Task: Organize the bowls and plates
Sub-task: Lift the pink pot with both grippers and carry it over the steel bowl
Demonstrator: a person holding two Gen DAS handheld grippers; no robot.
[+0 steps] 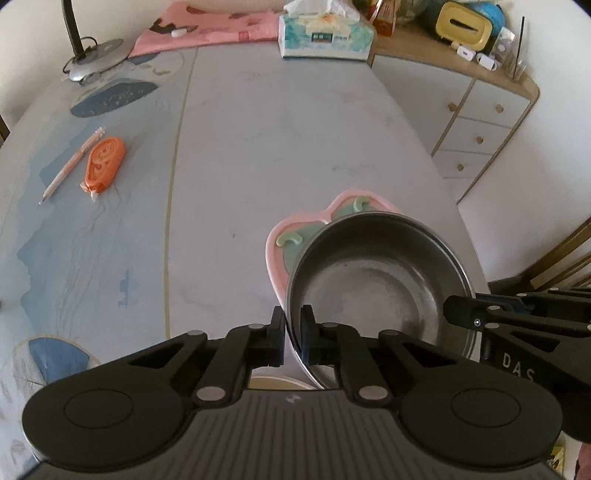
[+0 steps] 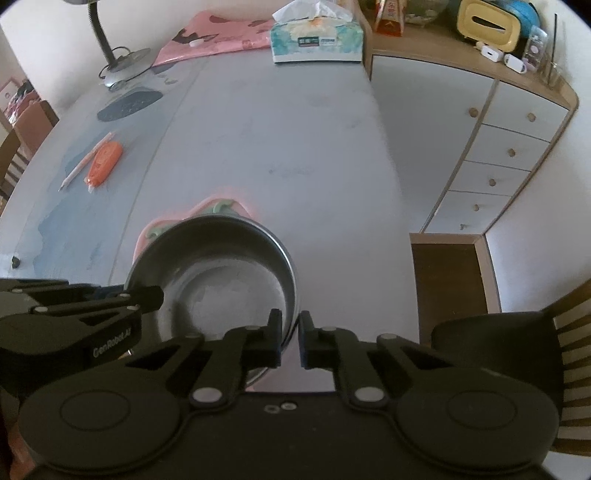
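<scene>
A steel bowl (image 1: 376,284) is held over a pink strawberry-shaped plate (image 1: 280,236) with green leaf shapes on the grey table. My left gripper (image 1: 293,332) is shut on the bowl's left rim. My right gripper (image 2: 289,338) straddles the bowl's right rim (image 2: 291,280) with a small gap between the fingers and the rim. The bowl (image 2: 221,280) and the pink plate (image 2: 207,210) also show in the right wrist view. The plate is mostly hidden under the bowl. A pale plate edge (image 1: 277,382) peeks out below the left gripper.
An orange correction tape (image 1: 104,162) and a pen (image 1: 72,166) lie at the left. A lamp base (image 1: 98,55), pink cloth (image 1: 207,29) and tissue box (image 1: 325,35) stand at the far end. A drawer cabinet (image 2: 495,147) is right of the table; a chair (image 2: 517,354) is near right.
</scene>
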